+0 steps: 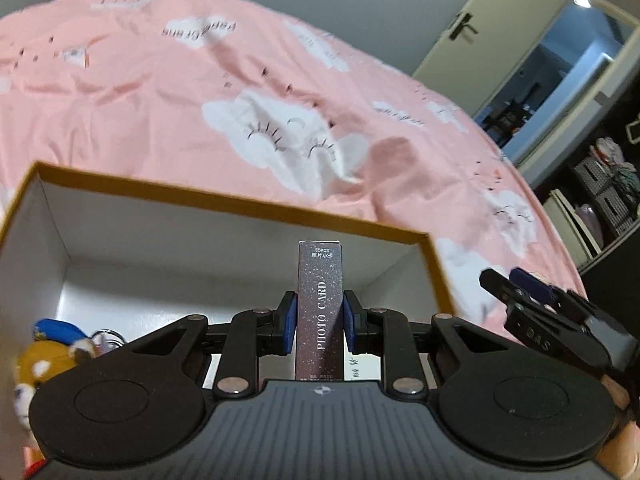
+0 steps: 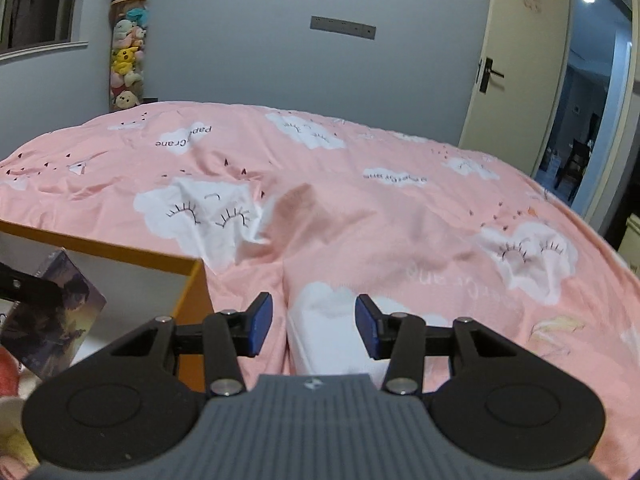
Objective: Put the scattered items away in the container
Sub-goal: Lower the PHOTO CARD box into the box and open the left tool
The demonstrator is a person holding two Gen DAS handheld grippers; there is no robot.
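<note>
My left gripper (image 1: 320,300) is shut on a dark glittery box marked PHOTO CARD (image 1: 320,280), held upright between the blue pads. It hangs over the open container (image 1: 224,200), a box with an orange rim and white inside. A plush toy with a blue cap (image 1: 44,356) lies in the container's near left corner beside a key ring (image 1: 107,336). My right gripper (image 2: 313,304) stands open over the pink bedspread (image 2: 380,220), just right of the container's corner (image 2: 192,268), with nothing between its pads. In the right wrist view the card box (image 2: 60,312) shows at the left.
The container sits on a bed covered by a pink bedspread with white clouds. A grey wall and a column of plush toys (image 2: 128,40) stand behind it. An open door (image 2: 512,60) is at the right, with dark shelving (image 1: 608,192) beside the bed.
</note>
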